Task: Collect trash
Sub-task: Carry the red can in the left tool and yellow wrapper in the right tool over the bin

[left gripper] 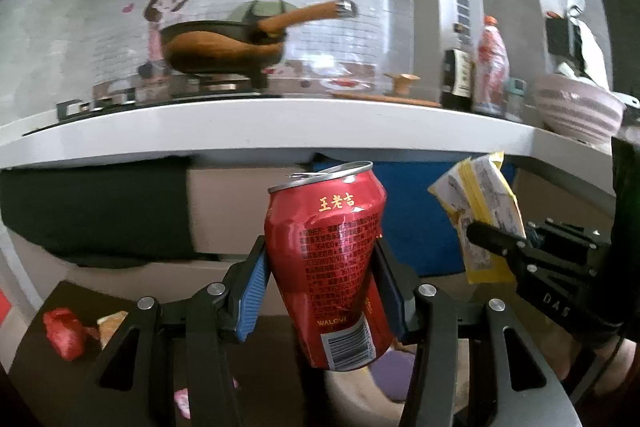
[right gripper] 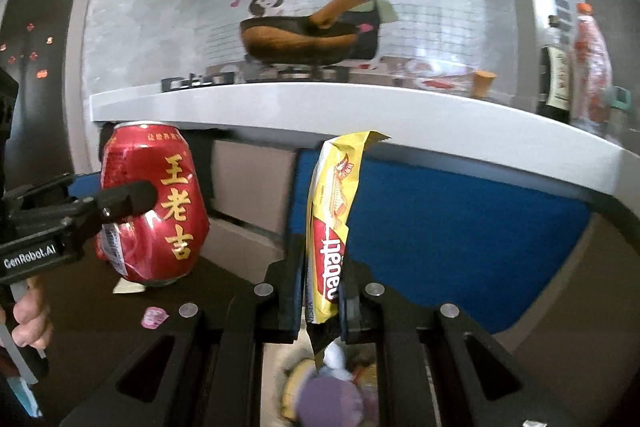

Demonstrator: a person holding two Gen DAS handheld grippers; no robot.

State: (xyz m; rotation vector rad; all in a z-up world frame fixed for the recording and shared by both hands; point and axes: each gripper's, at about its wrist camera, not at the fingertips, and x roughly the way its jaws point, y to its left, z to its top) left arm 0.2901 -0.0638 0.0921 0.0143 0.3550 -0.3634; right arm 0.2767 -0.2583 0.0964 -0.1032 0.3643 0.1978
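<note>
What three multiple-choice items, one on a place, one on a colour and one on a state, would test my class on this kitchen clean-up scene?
1. Where is the pan?
A. On the stove on the counter
B. On the floor
C. In the left gripper

2. What colour is the can?
A. Green
B. Red
C. Blue

3. How does the wrapper stand in the right gripper?
A. Lying loose beside open jaws
B. Pinched between closed jaws
C. Not there at all

Answers:
1 A: the pan sits on the stove atop the white counter.
2 B: the can, clamped in the left gripper, is red with gold writing.
3 B: the right gripper has both pads pressed on the yellow wrapper, which sticks up out of them.
</note>
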